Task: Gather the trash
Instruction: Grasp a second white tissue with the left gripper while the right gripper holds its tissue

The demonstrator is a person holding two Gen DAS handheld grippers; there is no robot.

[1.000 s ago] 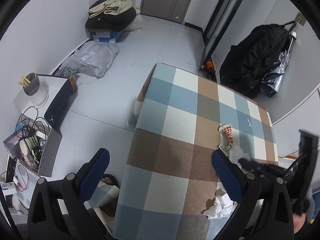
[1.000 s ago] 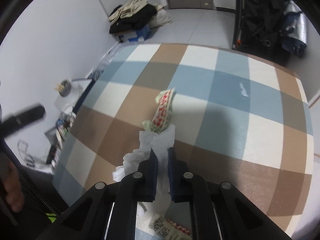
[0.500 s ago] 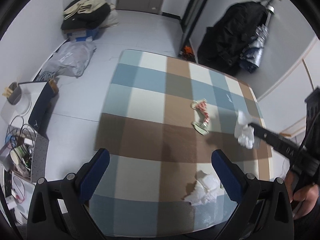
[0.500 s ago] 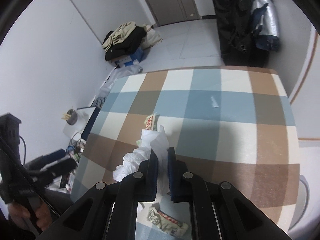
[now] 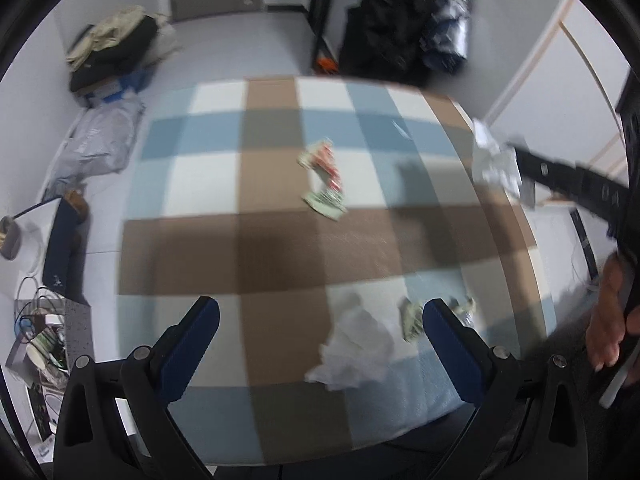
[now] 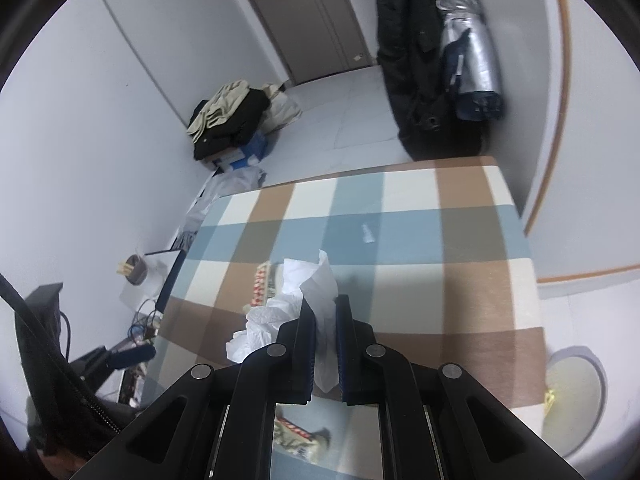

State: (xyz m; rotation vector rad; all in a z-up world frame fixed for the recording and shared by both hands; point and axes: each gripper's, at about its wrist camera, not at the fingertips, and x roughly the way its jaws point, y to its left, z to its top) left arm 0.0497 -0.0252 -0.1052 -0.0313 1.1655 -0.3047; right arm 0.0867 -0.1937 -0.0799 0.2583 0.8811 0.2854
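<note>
Dim, even indoor light; soft shadows on tablecloth [image 5: 280,248]; left view motion-blurred, fisheye-warped edges w/ black vignette.

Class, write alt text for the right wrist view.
The right gripper is shut on a crumpled white tissue, held above a checked tablecloth. A red-and-white wrapper lies behind the tissue.

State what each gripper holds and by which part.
The right gripper pinches a crumpled white tissue by one edge fold, the rest hanging out to its left. The left gripper is open and holds nothing.

Right gripper [image 6: 324,312] clamped — left gripper [image 5: 320,320] spread wide.
</note>
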